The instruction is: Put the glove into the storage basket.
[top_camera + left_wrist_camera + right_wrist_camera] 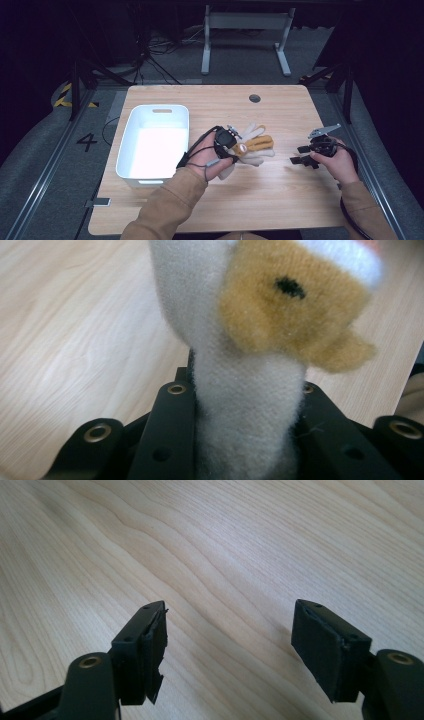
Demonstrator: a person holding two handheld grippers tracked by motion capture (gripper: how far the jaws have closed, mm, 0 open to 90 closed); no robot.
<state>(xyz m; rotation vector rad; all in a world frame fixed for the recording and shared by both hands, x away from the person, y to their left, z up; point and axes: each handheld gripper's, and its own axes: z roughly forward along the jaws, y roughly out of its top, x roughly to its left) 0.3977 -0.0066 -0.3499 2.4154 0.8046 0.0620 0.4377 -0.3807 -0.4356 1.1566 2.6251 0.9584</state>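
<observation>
Glove (240, 405) pinched by its cream cuff in my left gripper (235, 152), mid-table, fingers trailing toward 3 o'clock on the table (280, 195); cuff grip should let it hang free. Bin (131, 131) waits at 9 o'clock, likely destination. Right gripper (230, 645) spread, holding nothing, parked at 3 o'clock.

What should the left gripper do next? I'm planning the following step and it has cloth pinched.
Probably carry the sock leftward over the white bin and let go there. The left gripper is shut on the cream and tan sock, as the left gripper view shows, and the bin stands just to its left. The right gripper is open over bare table, so it isn't needed.
</observation>
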